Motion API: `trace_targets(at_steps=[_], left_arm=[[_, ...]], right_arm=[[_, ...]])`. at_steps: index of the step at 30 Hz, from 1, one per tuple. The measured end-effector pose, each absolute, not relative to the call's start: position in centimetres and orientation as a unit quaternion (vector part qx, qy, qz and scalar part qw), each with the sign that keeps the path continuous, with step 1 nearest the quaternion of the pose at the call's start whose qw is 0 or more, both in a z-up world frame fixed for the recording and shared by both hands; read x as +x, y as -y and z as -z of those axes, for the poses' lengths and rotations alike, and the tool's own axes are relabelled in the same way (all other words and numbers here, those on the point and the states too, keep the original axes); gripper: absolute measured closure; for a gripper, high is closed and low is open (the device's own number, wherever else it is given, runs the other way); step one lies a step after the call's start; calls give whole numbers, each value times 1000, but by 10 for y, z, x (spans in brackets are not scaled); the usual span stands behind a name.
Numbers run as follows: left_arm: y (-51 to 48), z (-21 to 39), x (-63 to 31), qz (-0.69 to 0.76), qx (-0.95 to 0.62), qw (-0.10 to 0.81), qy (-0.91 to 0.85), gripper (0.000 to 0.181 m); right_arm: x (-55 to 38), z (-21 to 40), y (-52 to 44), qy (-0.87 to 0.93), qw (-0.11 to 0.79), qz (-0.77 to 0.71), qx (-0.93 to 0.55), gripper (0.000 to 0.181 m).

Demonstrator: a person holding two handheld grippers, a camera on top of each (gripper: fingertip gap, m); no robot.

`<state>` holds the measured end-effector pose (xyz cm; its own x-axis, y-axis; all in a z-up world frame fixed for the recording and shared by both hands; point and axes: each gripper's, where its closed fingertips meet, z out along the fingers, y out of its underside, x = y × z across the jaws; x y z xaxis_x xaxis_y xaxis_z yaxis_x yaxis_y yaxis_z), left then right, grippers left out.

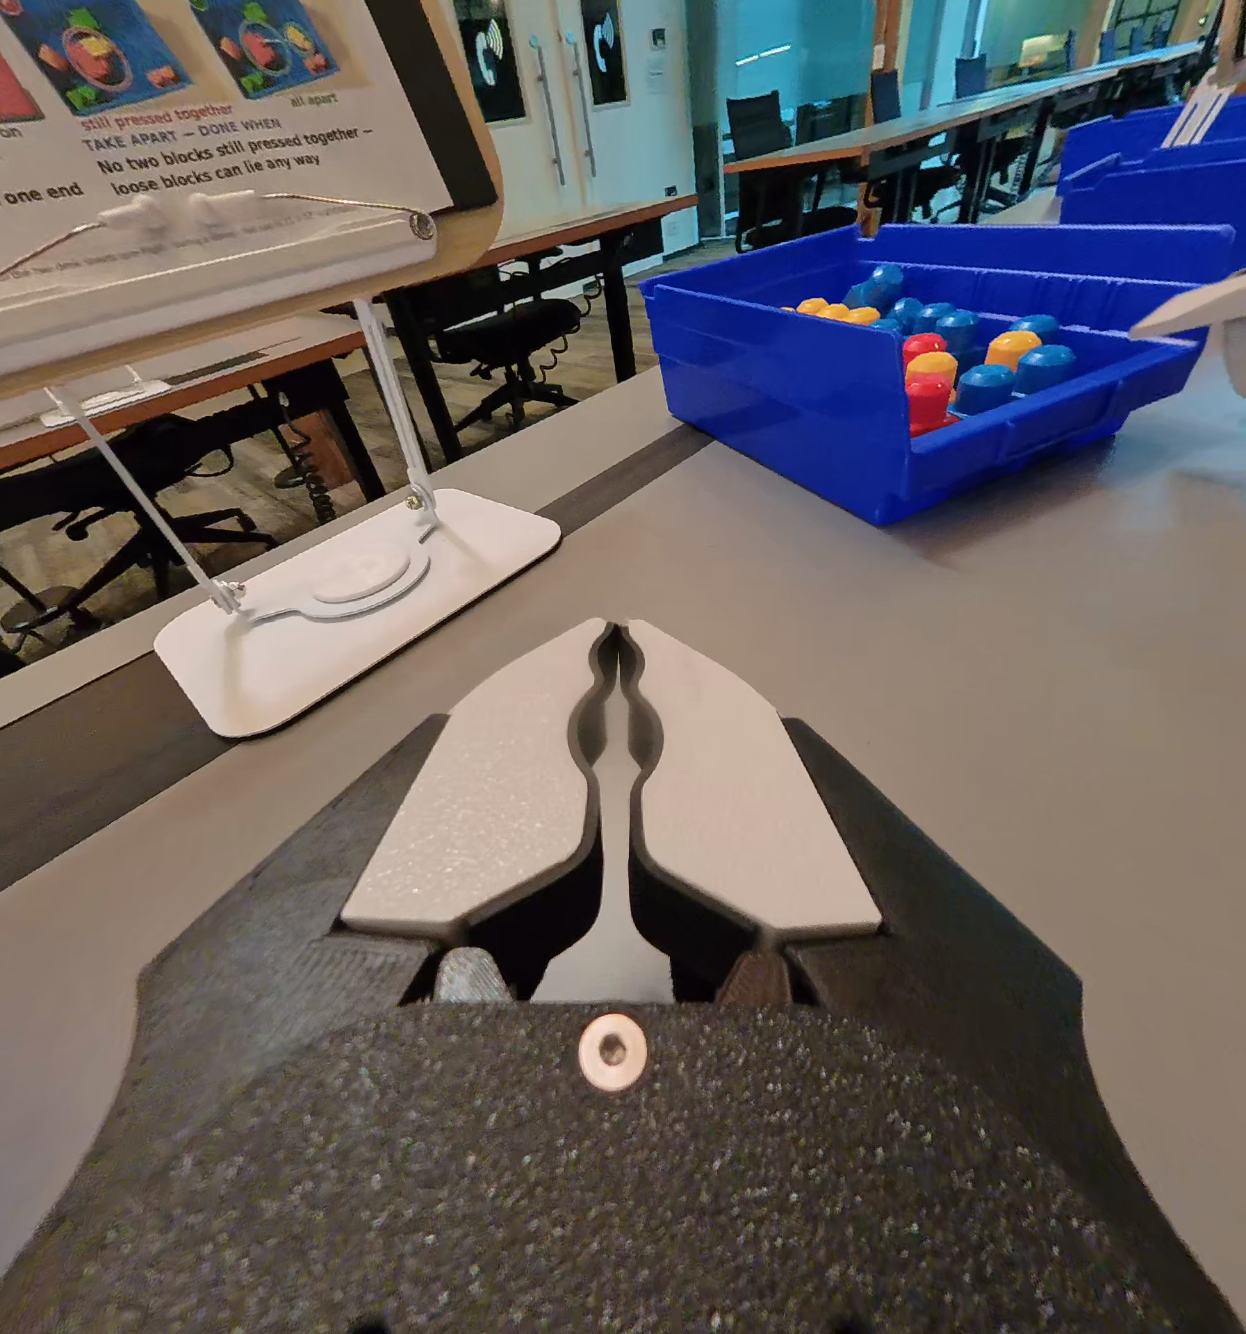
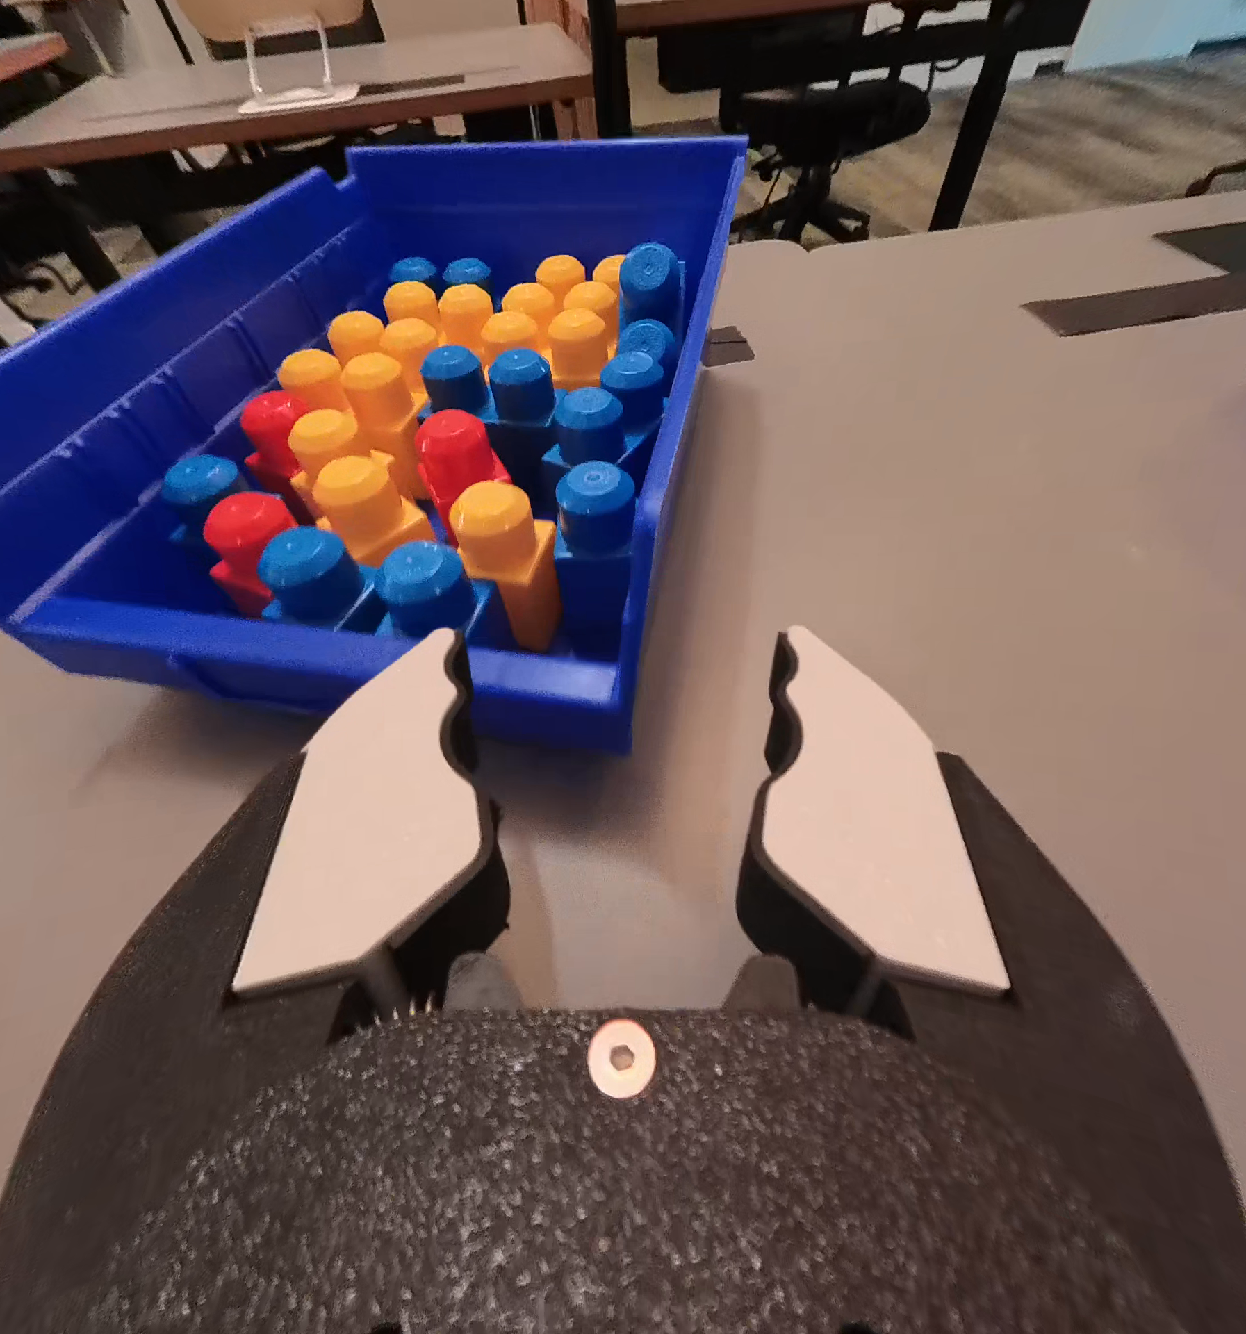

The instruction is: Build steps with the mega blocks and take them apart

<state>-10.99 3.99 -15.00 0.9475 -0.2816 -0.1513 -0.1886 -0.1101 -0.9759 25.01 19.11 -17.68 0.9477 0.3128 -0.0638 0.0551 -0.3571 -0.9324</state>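
Observation:
A blue bin [image 2: 136, 404] holds several mega blocks, blue [image 2: 594, 498], orange [image 2: 360, 498] and red [image 2: 454, 447], standing studs up. My right gripper [image 2: 620, 650] is open and empty, just in front of the bin's near right corner, above the grey table. My left gripper [image 1: 616, 635] is shut and empty, low over the table; the same bin [image 1: 786, 390] lies ahead to its right with blocks [image 1: 981, 386] inside. The tip of the right gripper [image 1: 1226, 317] shows at the right edge of the left wrist view.
A white stand [image 1: 360, 613] carrying an instruction sheet [image 1: 194, 144] sits at the table's far edge, left of the bin. More blue bins [image 1: 1168, 166] stand behind. Dark tape strips [image 2: 1154, 303] lie on the table at right. Desks and office chairs stand beyond the table. The left gripper's tips are roughly 40 cm from the right gripper's.

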Motion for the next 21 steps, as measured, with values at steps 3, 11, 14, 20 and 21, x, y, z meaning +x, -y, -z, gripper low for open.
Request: trace_targets(at_steps=[3,11,14,20,21], left_arm=[[-39,151,-111,31,-746,647,-159,181],[-38,152,-111,29,-748,643,-161,181],[-38,152,-108,30,-746,643,-167,181],[-36,149,-104,24,-742,646,-178,181],[-36,148,-103,23,-742,646,-179,181]], right_arm=[[243,174,-211,107,561,-113,-813,105],[248,171,-229,90,569,-103,-811,177],[247,172,-225,115,557,-88,-818,177],[237,172,-196,153,549,-102,-815,176],[235,171,-190,162,549,-106,-813,176]])
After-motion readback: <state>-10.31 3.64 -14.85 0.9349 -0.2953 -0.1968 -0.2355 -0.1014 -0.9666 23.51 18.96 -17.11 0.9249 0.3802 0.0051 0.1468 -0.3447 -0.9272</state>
